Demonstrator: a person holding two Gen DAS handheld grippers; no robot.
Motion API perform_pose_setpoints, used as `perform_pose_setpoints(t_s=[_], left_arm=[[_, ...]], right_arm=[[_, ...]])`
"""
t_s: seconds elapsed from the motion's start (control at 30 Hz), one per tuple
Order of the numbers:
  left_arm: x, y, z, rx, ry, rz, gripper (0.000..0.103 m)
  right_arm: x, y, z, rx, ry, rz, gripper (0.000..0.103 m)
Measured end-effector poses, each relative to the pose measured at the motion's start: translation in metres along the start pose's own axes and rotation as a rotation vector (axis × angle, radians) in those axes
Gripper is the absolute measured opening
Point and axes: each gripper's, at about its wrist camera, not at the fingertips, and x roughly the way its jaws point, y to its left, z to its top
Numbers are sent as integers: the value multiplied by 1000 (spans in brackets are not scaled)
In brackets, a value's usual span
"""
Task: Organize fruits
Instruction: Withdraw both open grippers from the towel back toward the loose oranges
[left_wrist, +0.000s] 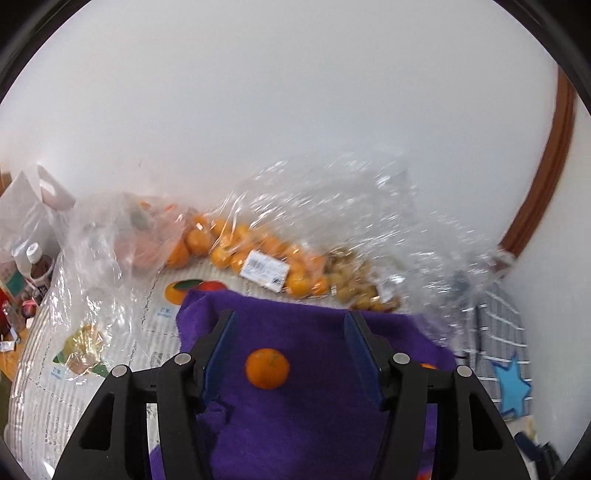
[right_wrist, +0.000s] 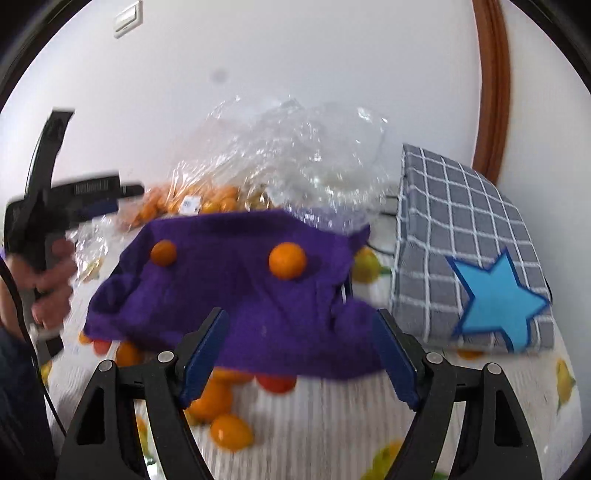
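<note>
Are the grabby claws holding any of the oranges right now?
No. Both the left gripper and right gripper are open and empty; the oranges just sit on the purple cloth.

No wording can be made out for certain. The white rectangular sticker (left_wrist: 264, 272) on the clear plastic bag of small oranges (left_wrist: 273, 236), at the middle of the left wrist view, carries a barcode and print too blurred to read. Small blue captions (left_wrist: 164, 312) under the fruit pictures on the white printed tablecloth (left_wrist: 122, 369), lower left, are likewise illegible.
</note>
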Motion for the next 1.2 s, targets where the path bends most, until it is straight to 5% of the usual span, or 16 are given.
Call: perform_pose_setpoints(t_s=[0.17,0.3,0.5,0.8,1.2], left_arm=[[-49,-14,-16,6,-62,-83,57],[-73,-5,-43,-23,-21,-139,57],[-98,16,-93,-4,-22,-82,57],[-89,52,-163,-6,94,-50,57],[-74,69,-197,-24,159,-86,61]], right_arm=[[-27,-2,-14,-25,21,-1,73],[-44,-7,-21,4,27,42,73],[-54,-3,-36,10,45,78,71],[-49,11,-70,7,45,86,68],[-13,16,-89,-16,125,133,53]])
